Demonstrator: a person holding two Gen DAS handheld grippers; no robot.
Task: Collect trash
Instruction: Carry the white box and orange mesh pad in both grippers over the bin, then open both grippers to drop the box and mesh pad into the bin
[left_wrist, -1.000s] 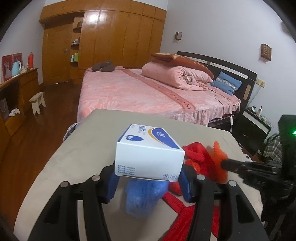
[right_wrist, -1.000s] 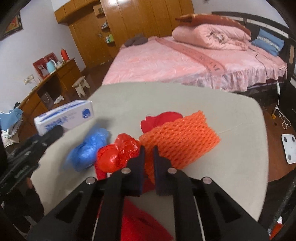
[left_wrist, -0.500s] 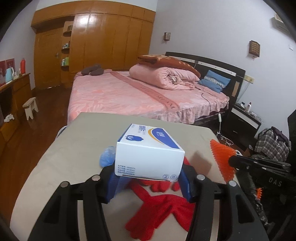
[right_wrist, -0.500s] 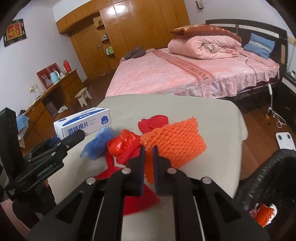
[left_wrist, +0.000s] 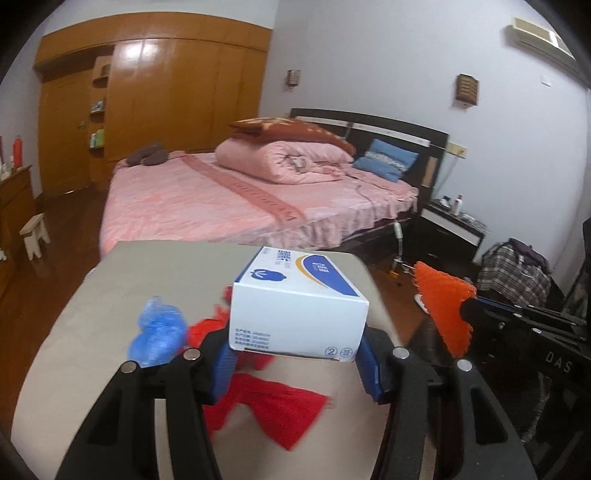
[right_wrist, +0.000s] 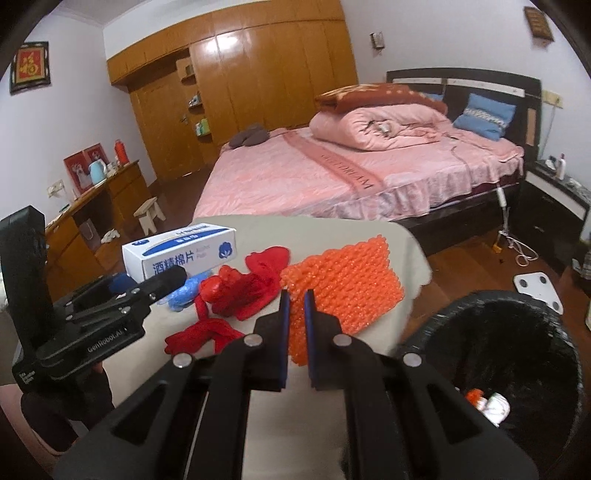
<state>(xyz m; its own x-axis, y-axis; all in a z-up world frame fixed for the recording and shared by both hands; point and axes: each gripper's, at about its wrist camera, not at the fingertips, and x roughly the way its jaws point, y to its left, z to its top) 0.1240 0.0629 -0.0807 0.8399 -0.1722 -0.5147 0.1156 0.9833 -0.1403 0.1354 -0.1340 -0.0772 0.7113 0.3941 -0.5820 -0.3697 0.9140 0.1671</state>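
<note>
White box (left_wrist: 299, 306) is clamped between the blue pads of the left hand-held gripper (left_wrist: 295, 363), carried above the worktop (left_wrist: 85, 332). Orange foam net (right_wrist: 343, 280) is pinched by one edge in the near-closed right hand-held gripper (right_wrist: 295, 325), held beside the black-lined bin (right_wrist: 517, 354) at lower right.

Risks, as judged:
- Net is held by a thin edge; slip is likely if swung, and it could land on the floor short of the bin.
- Box is gripped low, so it could pivot out.
- Red scraps (right_wrist: 255, 284) and blue wad (left_wrist: 159, 332) remain on the worktop and could be dragged off.
</note>
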